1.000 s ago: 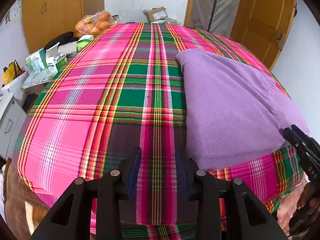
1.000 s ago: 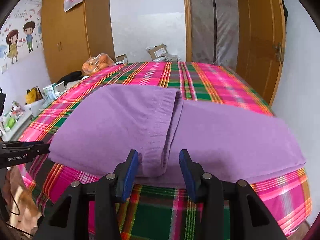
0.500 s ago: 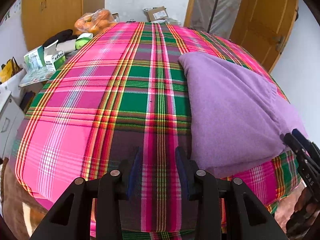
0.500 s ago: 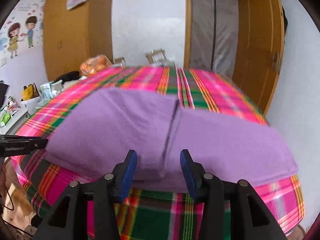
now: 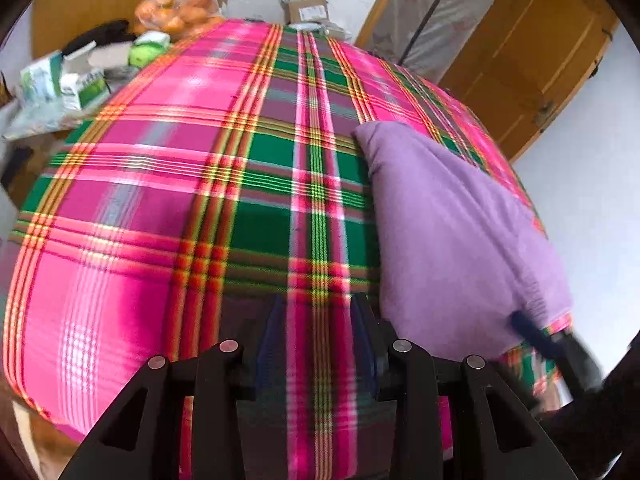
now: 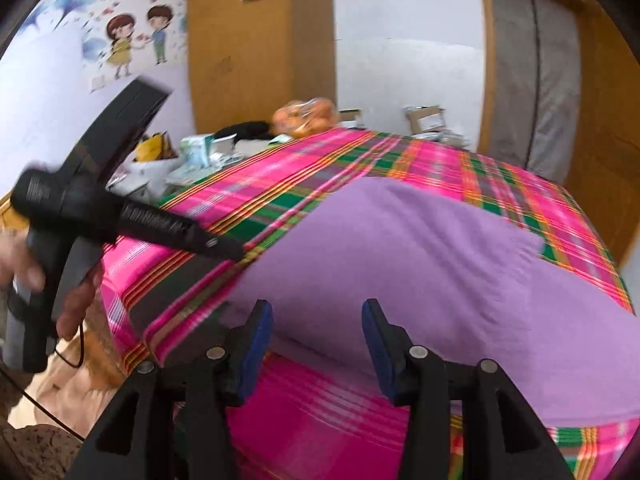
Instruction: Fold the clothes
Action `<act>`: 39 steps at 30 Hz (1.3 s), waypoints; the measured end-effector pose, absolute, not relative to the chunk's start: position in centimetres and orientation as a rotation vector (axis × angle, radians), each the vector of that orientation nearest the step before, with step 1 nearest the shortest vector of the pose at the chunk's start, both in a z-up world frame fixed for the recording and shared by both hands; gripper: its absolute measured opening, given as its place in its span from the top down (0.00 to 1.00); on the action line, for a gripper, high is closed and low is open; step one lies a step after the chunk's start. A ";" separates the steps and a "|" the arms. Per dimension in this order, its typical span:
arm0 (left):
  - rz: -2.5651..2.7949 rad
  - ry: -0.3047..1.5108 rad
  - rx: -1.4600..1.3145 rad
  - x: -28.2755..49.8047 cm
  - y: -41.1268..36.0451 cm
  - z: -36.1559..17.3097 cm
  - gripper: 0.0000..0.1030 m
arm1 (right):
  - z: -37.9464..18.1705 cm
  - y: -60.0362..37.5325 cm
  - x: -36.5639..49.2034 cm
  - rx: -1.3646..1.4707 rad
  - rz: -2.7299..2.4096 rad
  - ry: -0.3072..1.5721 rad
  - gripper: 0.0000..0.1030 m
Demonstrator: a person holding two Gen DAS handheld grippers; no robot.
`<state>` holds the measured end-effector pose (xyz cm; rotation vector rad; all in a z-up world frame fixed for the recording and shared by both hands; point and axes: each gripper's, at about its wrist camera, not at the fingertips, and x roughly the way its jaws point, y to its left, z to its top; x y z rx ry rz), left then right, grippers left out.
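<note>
While the purple cloth point(image 6: 420, 280) lay folded on the plaid blanket point(image 5: 180, 208), near its front right edge, much of the scene was hard to see. Both pictures were smeared by motion, so the stripes ran together. The blanket hid whatever was under it, so I could not tell if that was a bed or a table.

The left tongs point(image 5: 316, 344) stood spread over bare blanket, just beside the cloth, pinching nothing. The right tongs point(image 6: 316, 344) stood spread too, with the near edge of the cloth showing between the blue pads point(image 6: 256, 344). I could not tell if they touched it. A hand point(image 6: 24, 264) held the left tool, half cut off at the picture's edge.

Past the far end of the blanket sat a bag of oranges point(image 5: 176, 8), some small boxes point(image 5: 68, 80) and a cardboard box point(image 5: 308, 8). Wooden doors point(image 5: 532, 48) and a wooden cupboard point(image 6: 240, 52) lined the white walls. Cartoon stickers point(image 6: 136, 40) of two children were on one wall.
</note>
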<state>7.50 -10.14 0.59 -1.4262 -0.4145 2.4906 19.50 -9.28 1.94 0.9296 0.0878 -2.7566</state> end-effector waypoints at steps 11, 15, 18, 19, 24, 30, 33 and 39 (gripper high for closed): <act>2.331 -0.485 -1.436 3.2 -9.0 0.6 0.60 | 0.0 -13.3 17.0 0.973 -2.668 0.141 0.37; 2.325 -0.448 -1.451 1.8 -8.2 0.6 0.60 | -0.7 -14.6 16.8 0.989 -2.698 0.270 0.36; 2.303 -0.445 -1.464 0.8 -7.9 0.5 0.60 | -1.2 -15.3 16.7 0.993 -2.711 0.321 0.36; 2.299 -0.438 -1.469 0.5 -7.7 0.4 0.60 | -1.2 -15.5 16.7 0.992 -2.714 0.331 0.36; 2.252 -0.475 -1.480 -1.8 -7.3 0.4 0.60 | -1.4 -15.7 16.5 1.002 -2.716 0.321 0.36; 2.172 -0.506 -1.488 -3.8 -6.0 0.3 0.59 | -1.5 -16.0 16.4 1.017 -2.712 0.317 0.36; 2.144 -0.472 -1.486 -5.1 -4.8 0.2 0.59 | -1.6 -16.1 16.4 1.024 -2.717 0.323 0.39; 2.129 -0.508 -1.520 -6.7 -4.2 0.2 0.59 | -1.7 -16.4 16.6 1.029 -2.755 0.338 0.58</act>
